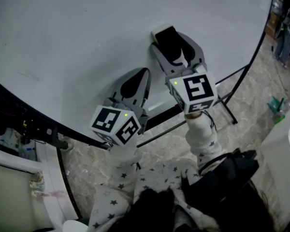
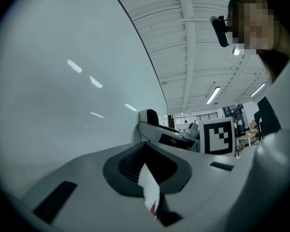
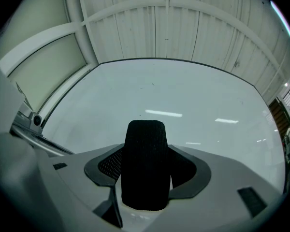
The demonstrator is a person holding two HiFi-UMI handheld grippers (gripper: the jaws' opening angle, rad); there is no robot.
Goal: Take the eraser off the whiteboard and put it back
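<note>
The jaws of the right gripper (image 3: 146, 166) stand wide and clench the black felt-faced eraser with a white body (image 3: 145, 149). It stands upright between them and fills the gap from pad to pad, and its rounded top reaches beyond the jaw tips. In the head view its white far edge lies at the large pale whiteboard (image 1: 87, 42); we cannot tell whether it really touches the surface.

The jaws of the left gripper (image 1: 141, 74) are together at their tips, and no part of the eraser is between them. In its own view a small white tab with a red edge (image 2: 149, 192) shows in the dark recess; we cannot tell what it is. This gripper points at the board just beside the right one, a little lower.

Each gripper carries its cube with square markers (image 1: 197, 92), and behind the cubes we see the star-patterned sleeves (image 1: 203, 139). Under the board's dark lower rim (image 1: 159, 116) lies a speckled stone floor (image 1: 169, 144).
</note>
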